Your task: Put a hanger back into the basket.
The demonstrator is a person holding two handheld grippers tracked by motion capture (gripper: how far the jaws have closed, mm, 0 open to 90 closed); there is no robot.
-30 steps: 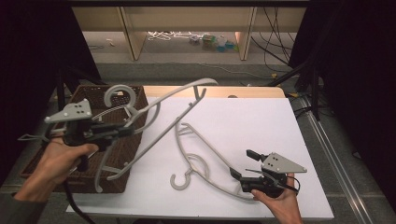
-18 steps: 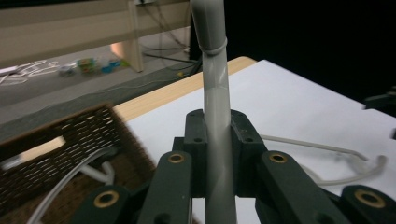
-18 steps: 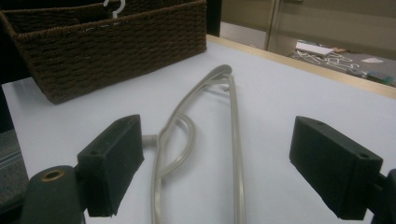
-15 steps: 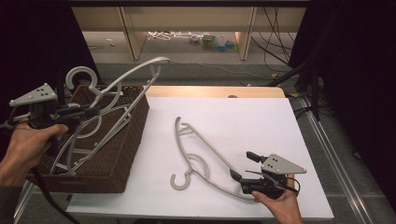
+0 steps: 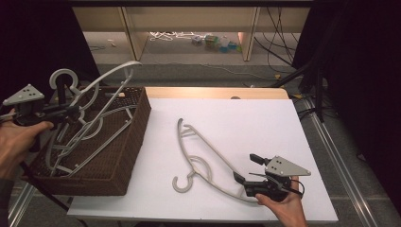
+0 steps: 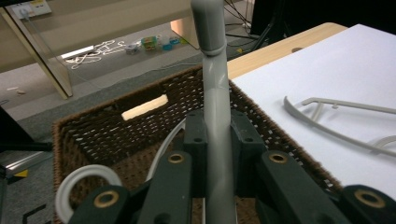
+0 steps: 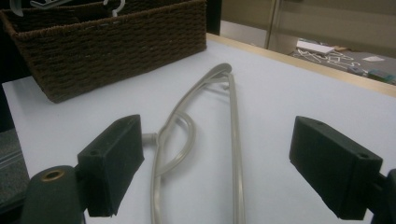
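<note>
Above the brown wicker basket (image 5: pixel 127 142) at the left side of the tabletop (image 5: pixel 265 123), the left gripper (image 5: pixel 71 112) holds a grey plastic hanger (image 5: pixel 101 101); in the left gripper view its two jaws are pressed together on the smooth, flat grey bar of this hanger (image 6: pixel 215 116). The held hanger is pale grey and thin, with a round hook at its left end and a long curved arm. Its long axis runs from the near left, low inside the basket, up to the far right, where the tip of the arm rises above the far rim of the basket. The hook stands up, just left of the gripper. More grey hangers (image 5: pixel 90 137) lie inside the basket, crossed over each other. A second hanger of the same kind (image 5: pixel 208 158) lies flat on the white tabletop, well apart from the basket to the right. Its long axis goes from the far left to the near right, and its hook opens at the near side, toward the front edge. The right gripper (image 5: pixel 247 171) rests near the front edge, just beside the near right end of this flat hanger; in the right gripper view its jaws stand wide apart with the hanger (image 7: pixel 205 135) lying between them on the tabletop, not touched. The right and far parts of the tabletop are bare white surface, and the basket fills the left edge.
</note>
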